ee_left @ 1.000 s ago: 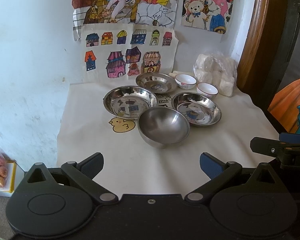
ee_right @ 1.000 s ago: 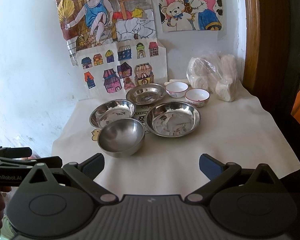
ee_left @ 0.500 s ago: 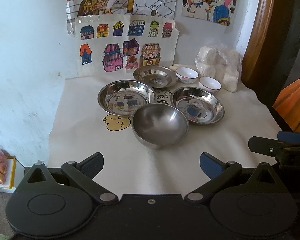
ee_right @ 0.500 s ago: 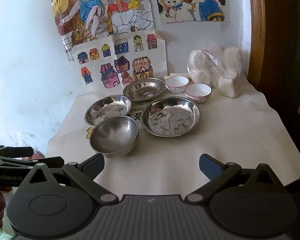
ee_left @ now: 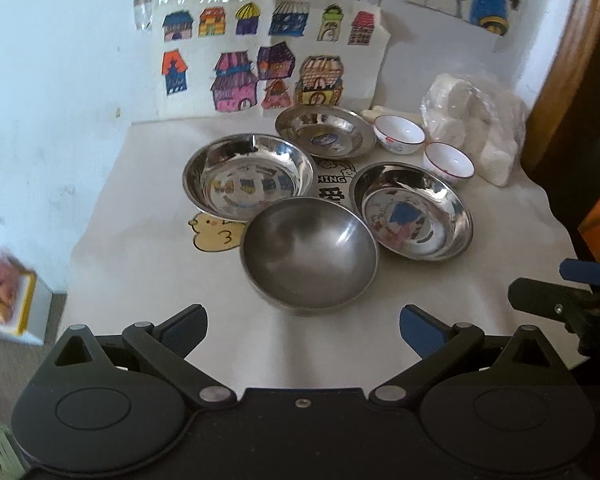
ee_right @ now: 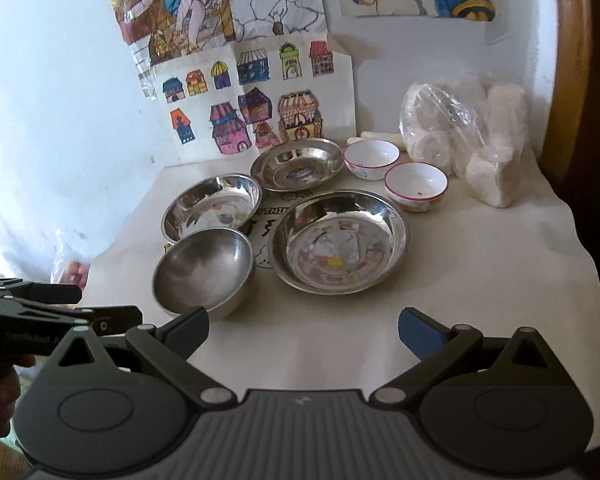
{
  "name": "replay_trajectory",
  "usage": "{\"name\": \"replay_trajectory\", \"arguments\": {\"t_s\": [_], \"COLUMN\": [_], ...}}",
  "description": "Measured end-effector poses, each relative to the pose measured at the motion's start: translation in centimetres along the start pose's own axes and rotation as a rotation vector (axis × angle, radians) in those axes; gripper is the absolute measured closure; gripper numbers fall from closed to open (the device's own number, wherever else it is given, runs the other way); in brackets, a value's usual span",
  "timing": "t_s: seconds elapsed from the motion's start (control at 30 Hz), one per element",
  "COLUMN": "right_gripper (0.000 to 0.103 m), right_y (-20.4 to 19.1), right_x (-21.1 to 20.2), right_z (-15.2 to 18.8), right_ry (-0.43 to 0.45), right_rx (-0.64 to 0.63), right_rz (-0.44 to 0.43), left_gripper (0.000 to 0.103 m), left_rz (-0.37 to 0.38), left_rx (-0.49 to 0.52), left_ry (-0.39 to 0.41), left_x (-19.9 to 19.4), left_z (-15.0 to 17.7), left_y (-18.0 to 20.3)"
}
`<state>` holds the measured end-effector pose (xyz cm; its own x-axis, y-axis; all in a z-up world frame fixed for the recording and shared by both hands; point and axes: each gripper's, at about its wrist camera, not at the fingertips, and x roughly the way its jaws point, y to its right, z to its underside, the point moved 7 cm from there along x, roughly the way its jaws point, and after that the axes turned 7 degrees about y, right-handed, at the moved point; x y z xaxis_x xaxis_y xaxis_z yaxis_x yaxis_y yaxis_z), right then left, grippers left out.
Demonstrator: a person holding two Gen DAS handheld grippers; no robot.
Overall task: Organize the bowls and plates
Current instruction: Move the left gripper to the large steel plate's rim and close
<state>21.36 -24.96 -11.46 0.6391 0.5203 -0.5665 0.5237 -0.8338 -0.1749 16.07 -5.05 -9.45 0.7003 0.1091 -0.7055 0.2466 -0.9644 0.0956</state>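
A deep matte steel bowl (ee_left: 309,251) (ee_right: 204,274) sits nearest on the white table cover. Behind it lie three shiny steel plates: left (ee_left: 249,178) (ee_right: 212,206), back (ee_left: 325,131) (ee_right: 297,164) and right (ee_left: 411,210) (ee_right: 339,240). Two small white bowls with red rims (ee_left: 399,134) (ee_left: 448,160) (ee_right: 371,159) (ee_right: 415,186) stand at the back right. My left gripper (ee_left: 303,330) is open and empty just in front of the deep bowl. My right gripper (ee_right: 303,330) is open and empty in front of the right plate.
A clear plastic bag of white items (ee_left: 476,136) (ee_right: 460,140) rests at the back right by a wooden frame (ee_right: 572,60). Coloured drawings (ee_left: 256,68) hang on the wall behind. The table's left edge drops to a box of food (ee_left: 4,296).
Both grippers have moved forward and closer to the dishes, which now look larger. The dishes have not moved. Both grippers stay open.
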Motion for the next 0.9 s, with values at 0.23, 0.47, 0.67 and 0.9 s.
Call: {"name": "replay_trajectory", "arguments": {"t_s": [0.23,0.47,0.67,0.9], "right_gripper": [0.000,0.000,0.000,0.000], "right_y": [1.9,1.7,0.7,-1.9], "right_x": [1.2,3.3,5.5,9.2], "right_z": [-1.2,-2.4,-3.5,-4.9], "right_ry": [-0.042,-0.047,-0.047,-0.054], "right_rx": [-0.004,-0.001,0.021,0.011], "right_rz": [-0.059,-0.076,-0.049,-0.018], "left_gripper": [0.001,0.001,0.001,0.001], "left_rz": [-0.065,-0.103,-0.090,-0.066], "left_rx": [-0.118,-0.118,-0.114,-0.081], "left_ry": [-0.020,-0.036,-0.069,-0.097], "left_x": [1.1,2.4,4.6,8.3], "left_z": [-1.8,-3.5,-4.7,-6.7], "left_y": [-0.7,-3.4,-6.2,-9.8]}}
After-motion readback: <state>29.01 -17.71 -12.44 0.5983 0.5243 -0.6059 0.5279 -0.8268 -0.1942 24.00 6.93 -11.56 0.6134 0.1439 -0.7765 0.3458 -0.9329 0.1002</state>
